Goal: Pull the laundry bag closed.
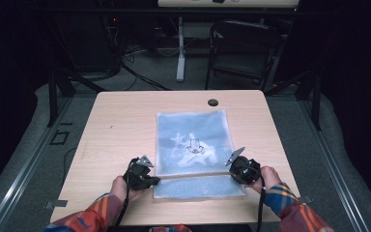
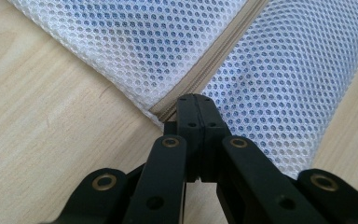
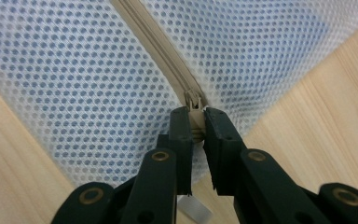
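Observation:
A white mesh bag point(image 1: 193, 140) with blue and white contents lies flat on the wooden table point(image 1: 121, 125). A beige zipper point(image 1: 193, 176) runs across its near part. My left gripper point(image 1: 155, 181) is at the zipper's left end. In the left gripper view its jaws point(image 2: 196, 99) are pressed together on the bag's edge, where the zipper point(image 2: 223, 44) ends. My right gripper point(image 1: 229, 170) is at the zipper's right end. In the right gripper view point(image 3: 195, 116) it is shut on the beige zipper pull point(image 3: 193, 100), with the zipper point(image 3: 154, 42) running away from it.
A dark cable hole point(image 1: 213, 102) sits near the table's far edge. Beyond the table stand a black chair point(image 1: 241, 48) and a white desk leg point(image 1: 180, 48) on grey floor. Bare wood lies left of the bag. Plaid sleeves enter from the bottom.

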The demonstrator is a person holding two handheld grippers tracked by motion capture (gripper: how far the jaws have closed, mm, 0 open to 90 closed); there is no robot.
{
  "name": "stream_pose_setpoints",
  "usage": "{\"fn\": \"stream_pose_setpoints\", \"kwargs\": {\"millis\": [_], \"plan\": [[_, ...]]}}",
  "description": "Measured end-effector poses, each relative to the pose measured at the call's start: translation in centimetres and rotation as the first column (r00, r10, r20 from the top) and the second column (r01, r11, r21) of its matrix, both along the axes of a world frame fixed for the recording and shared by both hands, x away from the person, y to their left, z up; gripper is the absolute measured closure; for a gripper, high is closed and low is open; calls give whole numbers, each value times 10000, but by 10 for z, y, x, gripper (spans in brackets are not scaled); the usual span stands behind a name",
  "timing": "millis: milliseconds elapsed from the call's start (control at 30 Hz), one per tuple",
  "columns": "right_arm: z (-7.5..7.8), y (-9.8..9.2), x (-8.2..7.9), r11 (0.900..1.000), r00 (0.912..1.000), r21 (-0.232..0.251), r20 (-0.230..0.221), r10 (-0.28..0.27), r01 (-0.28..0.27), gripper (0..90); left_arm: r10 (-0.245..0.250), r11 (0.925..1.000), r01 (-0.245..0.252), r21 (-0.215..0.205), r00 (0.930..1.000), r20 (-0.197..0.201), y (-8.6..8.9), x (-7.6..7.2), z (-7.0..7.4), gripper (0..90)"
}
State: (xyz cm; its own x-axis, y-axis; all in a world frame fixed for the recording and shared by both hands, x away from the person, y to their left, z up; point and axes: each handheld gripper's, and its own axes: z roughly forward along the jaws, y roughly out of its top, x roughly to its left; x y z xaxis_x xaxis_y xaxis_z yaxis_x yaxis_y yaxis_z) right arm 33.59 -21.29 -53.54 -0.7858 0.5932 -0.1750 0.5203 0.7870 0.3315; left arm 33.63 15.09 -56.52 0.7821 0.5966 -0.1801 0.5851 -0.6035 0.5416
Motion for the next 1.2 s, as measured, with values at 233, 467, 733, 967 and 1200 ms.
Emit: {"fn": "stream_pose_setpoints", "kwargs": {"millis": [233,467,733,967,1200], "plan": [[1,-4,0,9999,9999,23,-35,-116,116,818,4,10000,-4,3,10000,13,0,0,0,900],[0,-5,1,9998,9997,10,-132,-194,194,819,-3,10000,3,-5,10000,-5,0,0,0,900],[-3,-4,1,9998,9995,-3,-234,-217,217,814,34,10000,-34,-42,10000,-40,0,0,0,900],[2,-6,1,9979,9989,586,-386,-261,283,609,-133,9996,133,-236,9999,23,1,-2,0,839],[10,-12,-3,9857,9979,1574,-317,-558,601,344,22,9999,-21,-127,9999,122,0,-4,7,549]]}}
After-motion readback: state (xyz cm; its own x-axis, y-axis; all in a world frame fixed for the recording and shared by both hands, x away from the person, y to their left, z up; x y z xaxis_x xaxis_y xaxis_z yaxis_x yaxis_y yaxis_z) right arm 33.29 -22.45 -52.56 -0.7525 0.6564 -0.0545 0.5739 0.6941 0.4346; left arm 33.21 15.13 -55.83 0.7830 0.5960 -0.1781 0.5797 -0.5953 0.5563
